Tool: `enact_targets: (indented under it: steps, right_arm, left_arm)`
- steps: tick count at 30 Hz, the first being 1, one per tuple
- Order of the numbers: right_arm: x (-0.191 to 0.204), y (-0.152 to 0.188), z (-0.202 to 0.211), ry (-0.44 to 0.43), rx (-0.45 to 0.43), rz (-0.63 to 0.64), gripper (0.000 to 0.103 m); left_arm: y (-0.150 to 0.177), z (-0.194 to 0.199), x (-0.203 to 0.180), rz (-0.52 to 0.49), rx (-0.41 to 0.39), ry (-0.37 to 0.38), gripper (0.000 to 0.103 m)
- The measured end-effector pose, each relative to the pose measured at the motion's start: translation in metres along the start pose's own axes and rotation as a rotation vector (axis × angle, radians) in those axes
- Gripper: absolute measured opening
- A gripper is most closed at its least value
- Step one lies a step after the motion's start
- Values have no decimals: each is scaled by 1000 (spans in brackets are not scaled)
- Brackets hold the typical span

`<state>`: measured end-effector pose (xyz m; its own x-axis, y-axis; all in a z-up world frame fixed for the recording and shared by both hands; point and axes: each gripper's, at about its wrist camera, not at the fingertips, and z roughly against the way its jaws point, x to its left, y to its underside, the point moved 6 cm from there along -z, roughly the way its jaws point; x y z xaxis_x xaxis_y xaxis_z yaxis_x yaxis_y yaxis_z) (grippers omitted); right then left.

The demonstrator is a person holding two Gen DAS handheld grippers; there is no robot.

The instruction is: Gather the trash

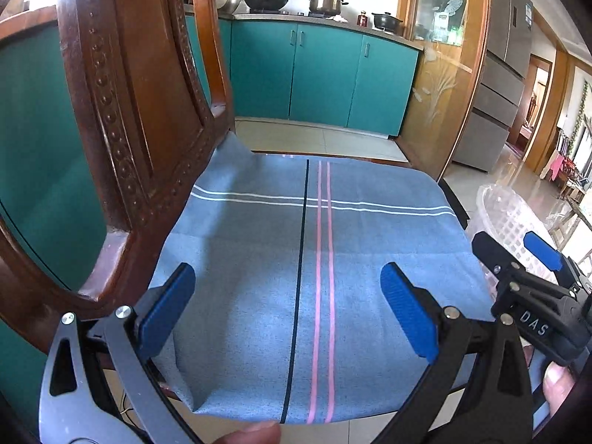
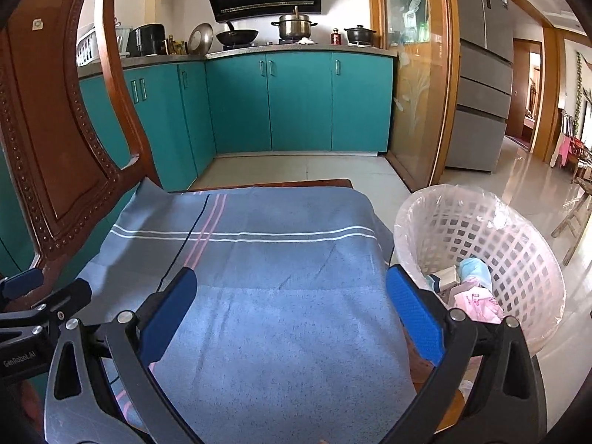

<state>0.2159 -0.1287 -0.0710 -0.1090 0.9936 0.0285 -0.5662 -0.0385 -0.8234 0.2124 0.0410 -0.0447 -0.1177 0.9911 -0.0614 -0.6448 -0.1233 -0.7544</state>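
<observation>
Both grippers open, nothing held. Left gripper [image 1: 288, 309] and right gripper [image 2: 291, 312] hover side by side over the blue striped cloth [image 2: 259, 277] covering the chair seat; carved wooden chair back [image 2: 48, 140] on the left. Trash [image 2: 468, 288], some boxes and wrappers, sits in the bag-lined white basket [image 2: 518, 240] on the floor just right of the chair. No trash visible on the cloth.

Blue ribbed pads [image 1: 168, 310] on black-and-grey tool arms, silver pivot screws [image 1: 124, 311], "DAS" lettering [image 1: 533, 323].
</observation>
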Motion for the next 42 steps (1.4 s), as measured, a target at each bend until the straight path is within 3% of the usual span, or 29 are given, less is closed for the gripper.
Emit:
enact_targets:
  steps: [42]
  right_arm:
    - [-2,8,-7,-7,38,15,100]
  left_arm:
    - [9,-10,-3,-19,20,-22,100]
